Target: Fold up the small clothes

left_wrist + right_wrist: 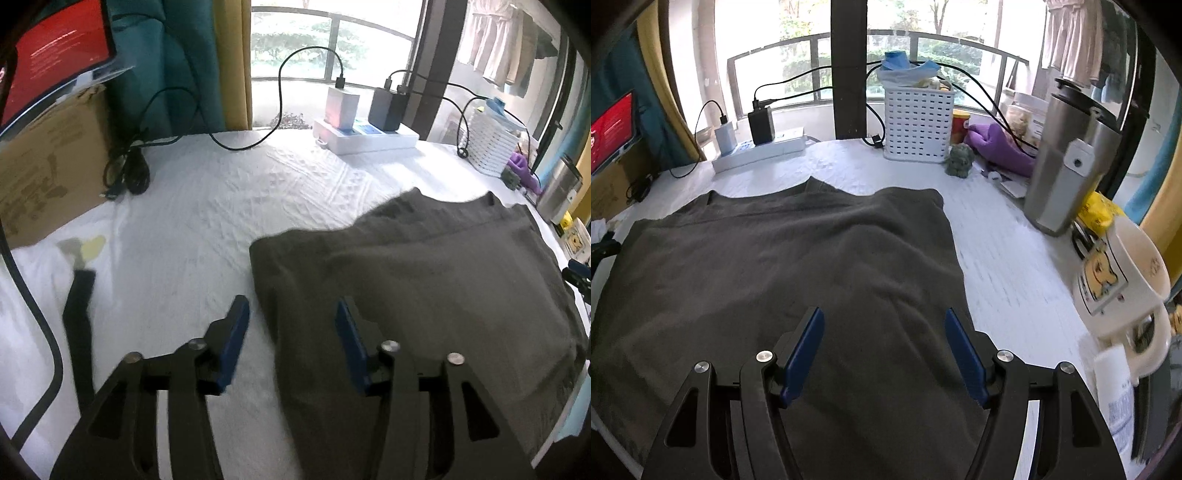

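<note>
Worktop (997, 240) under a white textured cloth carries everything here. Largest on it is the dark grey garment (783, 266), spread flat and partly folded, its collar end toward the window. Along the far edge stands a white power strip (764, 149) with two chargers plugged in and black cables looping off it. Beside that, a white slotted basket (918, 125), then a purple glove (1001, 147) and a small grey-green figurine (960, 160). To the right of the garment, well apart from it, a steel tumbler (1067, 162) stands upright, and a cream cartoon mug (1123, 273) sits near the right edge. On the left side a cardboard box (48, 162) bears a red-lit screen (55, 55), with a coil of black cable (127, 170) by it and a black strap (79, 325) lying on the cloth.

The left hand-held gripper (291, 339) is released — its jaws straddle the garment's left edge, one blue pad over white cloth, the other over fabric, nothing pinched. The right hand-held gripper (884, 350) is also released, its jaws wide above the garment's right part, clear of the fabric.
</note>
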A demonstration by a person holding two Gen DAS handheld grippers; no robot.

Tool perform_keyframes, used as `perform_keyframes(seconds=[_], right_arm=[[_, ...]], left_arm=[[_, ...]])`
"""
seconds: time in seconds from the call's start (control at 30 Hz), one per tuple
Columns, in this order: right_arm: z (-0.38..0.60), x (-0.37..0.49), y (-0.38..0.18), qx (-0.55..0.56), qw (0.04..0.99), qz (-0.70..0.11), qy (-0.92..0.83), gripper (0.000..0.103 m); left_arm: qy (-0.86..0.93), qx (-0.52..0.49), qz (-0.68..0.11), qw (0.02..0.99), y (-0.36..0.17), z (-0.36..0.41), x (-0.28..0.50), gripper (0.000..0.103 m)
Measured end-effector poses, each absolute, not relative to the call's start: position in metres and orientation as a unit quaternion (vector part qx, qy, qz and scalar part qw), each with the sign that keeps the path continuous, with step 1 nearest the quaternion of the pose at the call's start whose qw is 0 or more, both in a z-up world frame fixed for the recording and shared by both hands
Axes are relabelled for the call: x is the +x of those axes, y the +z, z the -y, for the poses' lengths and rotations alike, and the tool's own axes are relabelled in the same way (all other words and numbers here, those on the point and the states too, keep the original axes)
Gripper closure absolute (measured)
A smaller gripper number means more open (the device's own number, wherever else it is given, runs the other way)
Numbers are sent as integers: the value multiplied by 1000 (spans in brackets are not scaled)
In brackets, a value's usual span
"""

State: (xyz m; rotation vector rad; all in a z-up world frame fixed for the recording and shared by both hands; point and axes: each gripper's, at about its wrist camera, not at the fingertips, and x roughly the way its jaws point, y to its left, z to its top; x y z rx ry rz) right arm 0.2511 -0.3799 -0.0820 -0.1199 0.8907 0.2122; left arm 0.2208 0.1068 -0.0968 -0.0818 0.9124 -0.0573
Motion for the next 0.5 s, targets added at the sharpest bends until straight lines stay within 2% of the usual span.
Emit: perform_keyframes(seconds=[0.33, 0.43, 0.5], right_arm=[[371, 290, -92, -55, 891, -438, 106, 33], [366, 302, -98, -56, 888, -442, 110, 33], [363, 311, -101, -56, 887, -444, 113, 33]], left_arm=[[-43, -17, -458, 887, -112, -94, 256, 49], [-43, 10, -455, 890, -113, -89, 261, 87], [-43, 20, -449, 892, -112, -88, 264, 96]])
